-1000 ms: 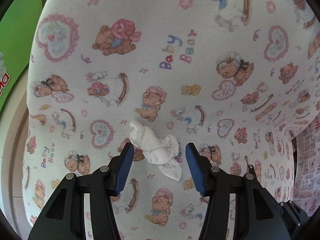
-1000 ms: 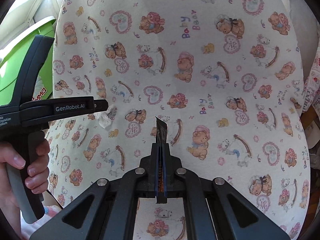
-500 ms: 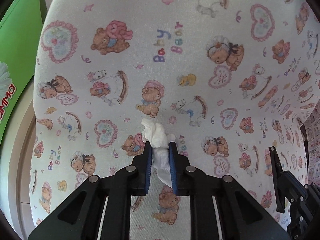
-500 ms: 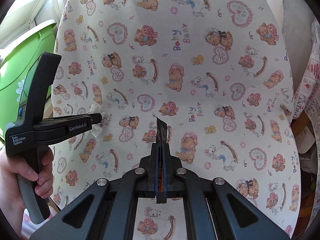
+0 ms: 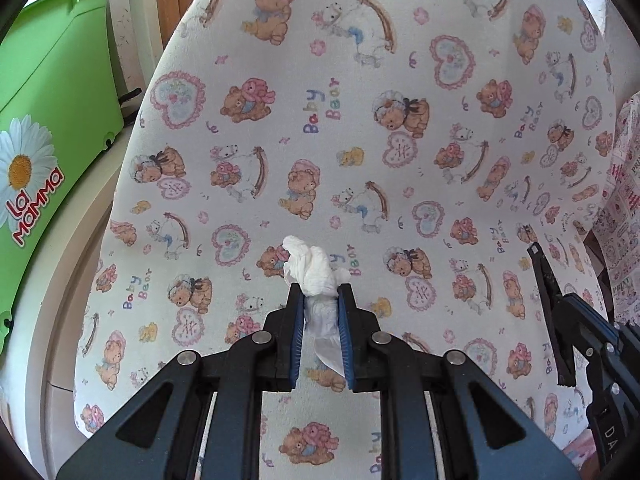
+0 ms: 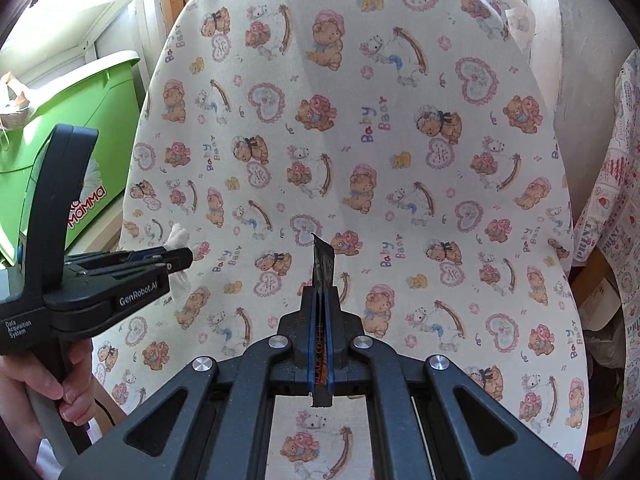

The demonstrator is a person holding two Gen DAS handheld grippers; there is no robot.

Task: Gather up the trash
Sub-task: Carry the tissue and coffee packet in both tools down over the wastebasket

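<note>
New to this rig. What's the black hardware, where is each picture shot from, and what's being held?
No robot arm here: a person carries two hand-held grippers, each with a fisheye camera looking forward along its jaws.

The left wrist view shows the left gripper shut on a crumpled white tissue. The right gripper enters at that picture's right edge.

The right wrist view shows the right gripper shut on a thin dark sachet printed "BLACK COFFEE". At the left, the person's left hand grips the other tool's handle.

Below both is a rounded surface under a teddy-bear print cloth; I see no other trash on it. A green plastic bin stands beside it on the left.
</note>
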